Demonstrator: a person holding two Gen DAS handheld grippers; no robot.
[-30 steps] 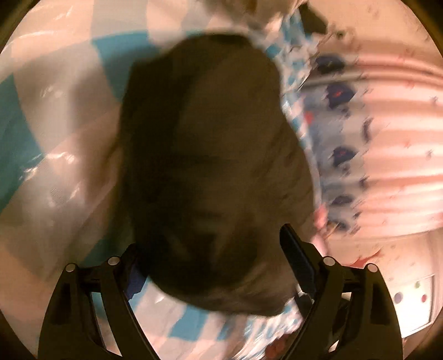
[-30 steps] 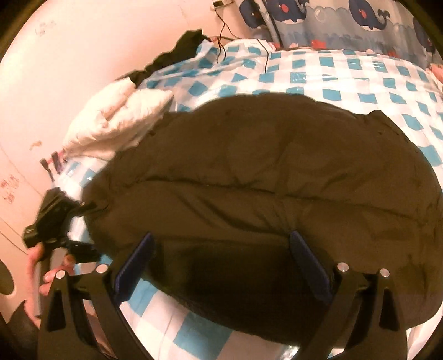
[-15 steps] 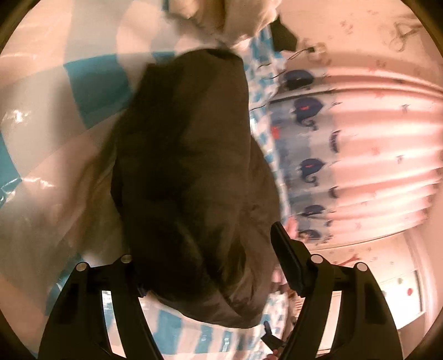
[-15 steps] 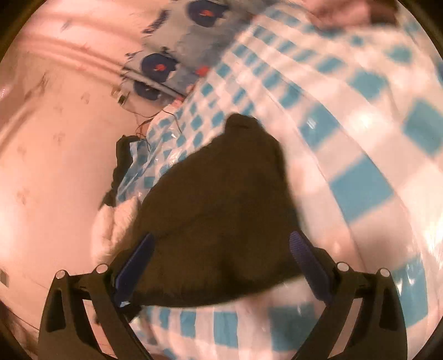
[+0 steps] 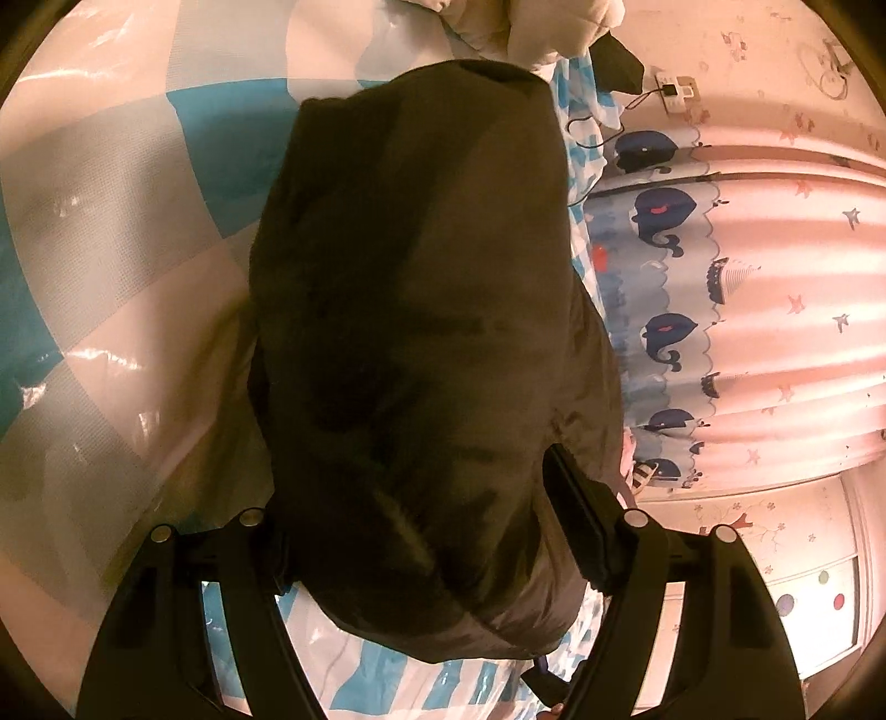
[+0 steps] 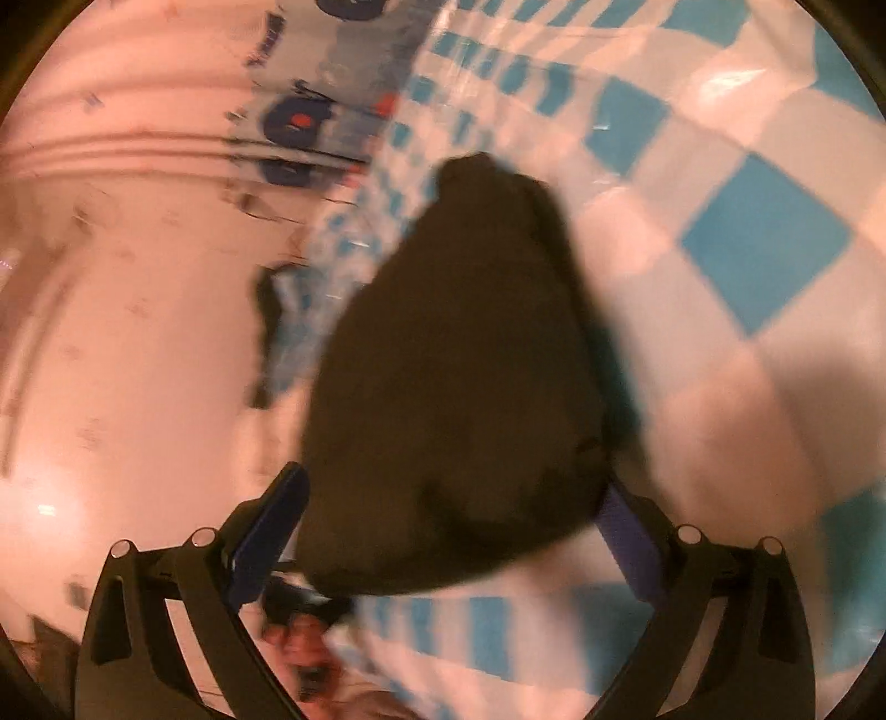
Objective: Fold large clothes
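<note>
The bed (image 5: pixel 111 232) is covered by a glossy plastic sheet (image 6: pixel 764 243) in teal and white checks, with broad bare room to one side of the dark garment (image 5: pixel 421 310). On the other side the bed ends close to a pink curtain (image 5: pixel 786 310) with a whale-print border. The garment is a soft, puffy, dark olive-brown bundle, folded into a long rounded mass lying on the sheet. Beyond its far end sits a crumpled white quilt (image 5: pixel 531 22). The left tool (image 5: pixel 426 531) has just been closing and both pads press the bundle's near end. In the blurred right view the right tool (image 6: pixel 448 531) brackets the near end of the garment; I cannot tell whether its pads press.
</note>
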